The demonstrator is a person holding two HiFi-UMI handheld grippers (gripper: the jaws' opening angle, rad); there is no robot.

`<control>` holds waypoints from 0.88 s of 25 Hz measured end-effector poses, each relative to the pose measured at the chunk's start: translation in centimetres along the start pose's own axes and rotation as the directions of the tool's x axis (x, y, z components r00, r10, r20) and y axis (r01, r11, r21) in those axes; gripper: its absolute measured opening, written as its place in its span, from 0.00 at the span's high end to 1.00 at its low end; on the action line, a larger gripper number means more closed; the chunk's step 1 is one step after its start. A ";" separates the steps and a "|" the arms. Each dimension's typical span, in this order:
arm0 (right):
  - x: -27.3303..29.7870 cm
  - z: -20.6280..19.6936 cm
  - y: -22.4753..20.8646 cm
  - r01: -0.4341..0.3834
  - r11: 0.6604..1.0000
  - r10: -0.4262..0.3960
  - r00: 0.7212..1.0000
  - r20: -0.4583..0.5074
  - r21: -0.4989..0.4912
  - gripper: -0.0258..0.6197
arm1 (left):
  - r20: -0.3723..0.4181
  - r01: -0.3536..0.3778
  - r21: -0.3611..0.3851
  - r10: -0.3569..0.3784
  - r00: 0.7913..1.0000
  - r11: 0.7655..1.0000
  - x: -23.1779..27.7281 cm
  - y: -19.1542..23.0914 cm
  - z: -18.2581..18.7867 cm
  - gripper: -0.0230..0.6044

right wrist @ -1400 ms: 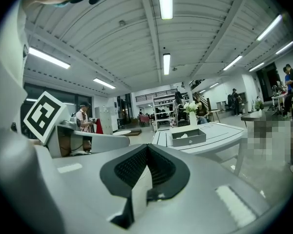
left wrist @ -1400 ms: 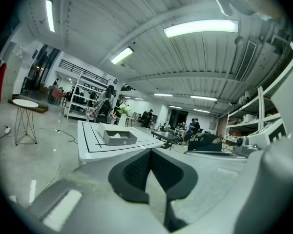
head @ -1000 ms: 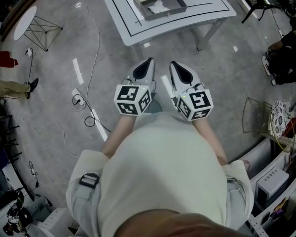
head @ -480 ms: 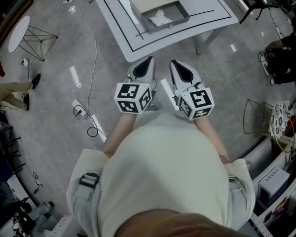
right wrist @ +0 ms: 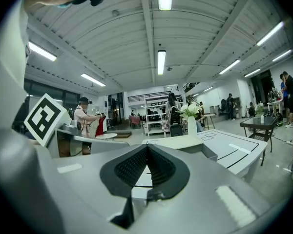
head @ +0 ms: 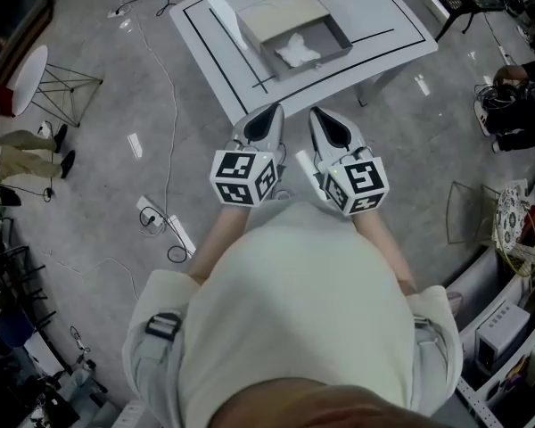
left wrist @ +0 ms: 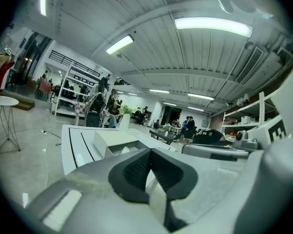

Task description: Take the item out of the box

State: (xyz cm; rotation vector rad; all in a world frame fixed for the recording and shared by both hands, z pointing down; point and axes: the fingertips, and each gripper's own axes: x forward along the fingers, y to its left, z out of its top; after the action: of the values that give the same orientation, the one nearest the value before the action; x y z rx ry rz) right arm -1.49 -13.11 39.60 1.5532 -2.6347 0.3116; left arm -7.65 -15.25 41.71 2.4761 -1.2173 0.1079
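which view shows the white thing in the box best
Head view: it looks down into the box, showing the whole white item. Left gripper view catches a sliver; right gripper view only the box's side.

Inside box [head: 276, 14], white item [head: 298, 51] too small to identify. Beyond box, tabletop [head: 388, 16] far edge cut by head view's top. Left gripper view: box wall hides most of item.
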 end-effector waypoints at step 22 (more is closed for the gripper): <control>3.9 0.1 -4.6 0.095 0.995 -0.094 0.995 -0.013 0.016 0.96 | -0.027 0.038 -0.025 -0.039 0.999 0.999 5.9 3.7 0.9 0.96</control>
State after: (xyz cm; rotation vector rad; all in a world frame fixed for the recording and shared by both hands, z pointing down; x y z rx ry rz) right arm 0.59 -18.63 40.78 1.6690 -2.5458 0.3372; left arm -6.99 -22.05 43.34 2.4679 -1.1525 0.1159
